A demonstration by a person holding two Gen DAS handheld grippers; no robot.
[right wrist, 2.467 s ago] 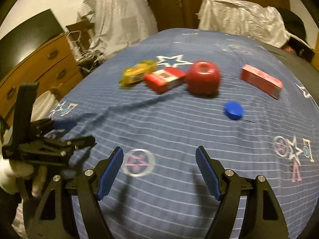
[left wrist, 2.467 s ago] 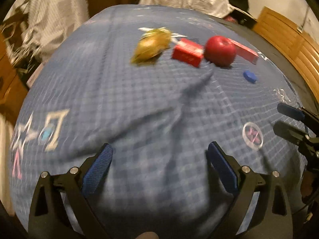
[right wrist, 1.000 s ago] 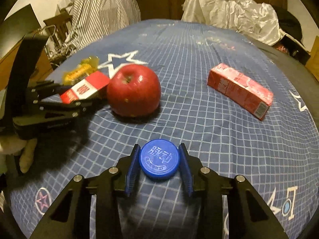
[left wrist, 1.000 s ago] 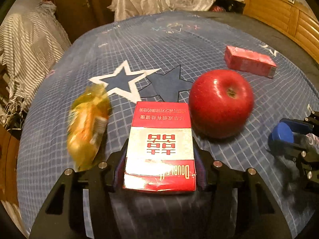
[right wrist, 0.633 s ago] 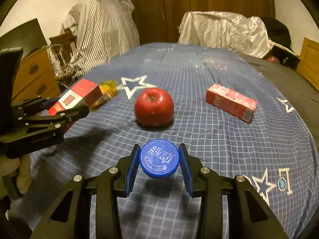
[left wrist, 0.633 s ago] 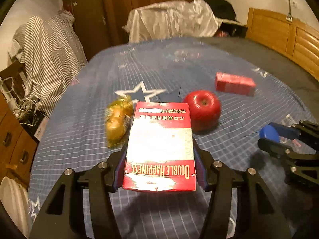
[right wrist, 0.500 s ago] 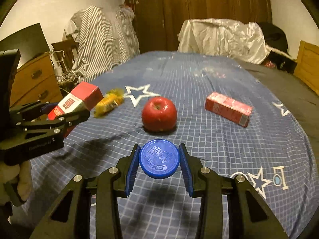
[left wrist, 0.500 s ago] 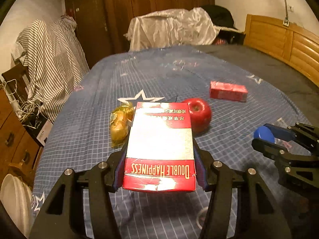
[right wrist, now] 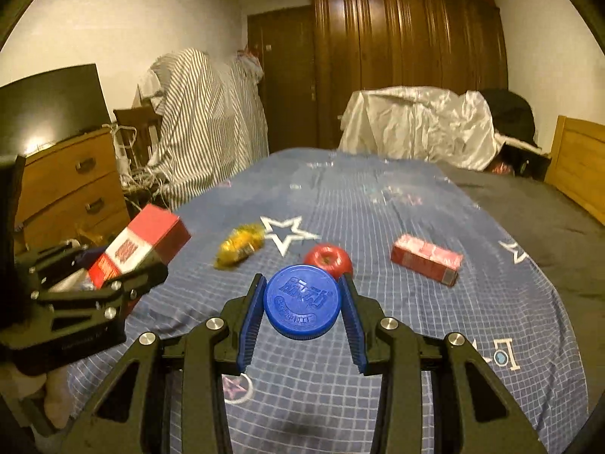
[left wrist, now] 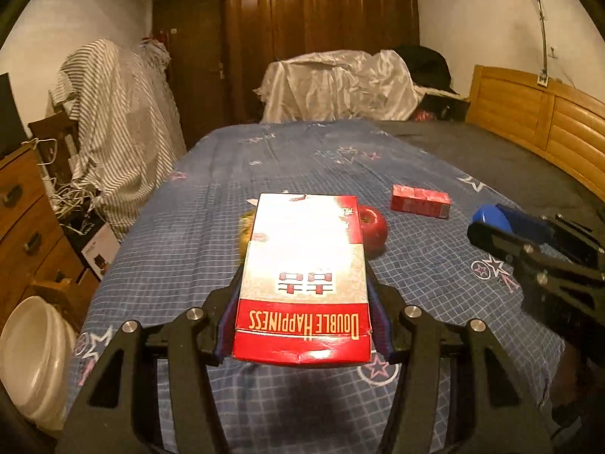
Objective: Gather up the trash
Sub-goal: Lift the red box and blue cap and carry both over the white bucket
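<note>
My left gripper is shut on a red and white cigarette box and holds it above the blue bedspread. In the right wrist view that box hangs at the left. Between the pads of my right gripper sits a blue bottle cap, lifted off the bed. The cap also shows at the right of the left wrist view. On the bed lie a yellow wrapper, a red apple and a small red carton.
A wooden dresser stands left of the bed, with a white bowl low beside it. Striped cloth covers furniture behind. A wooden headboard runs along the right. A silvery sheet covers something at the far end.
Both grippers closed on their items on the bed, then rose and pulled back. The box and the cap left the bedspread. The apple, wrapper and carton stayed put.
</note>
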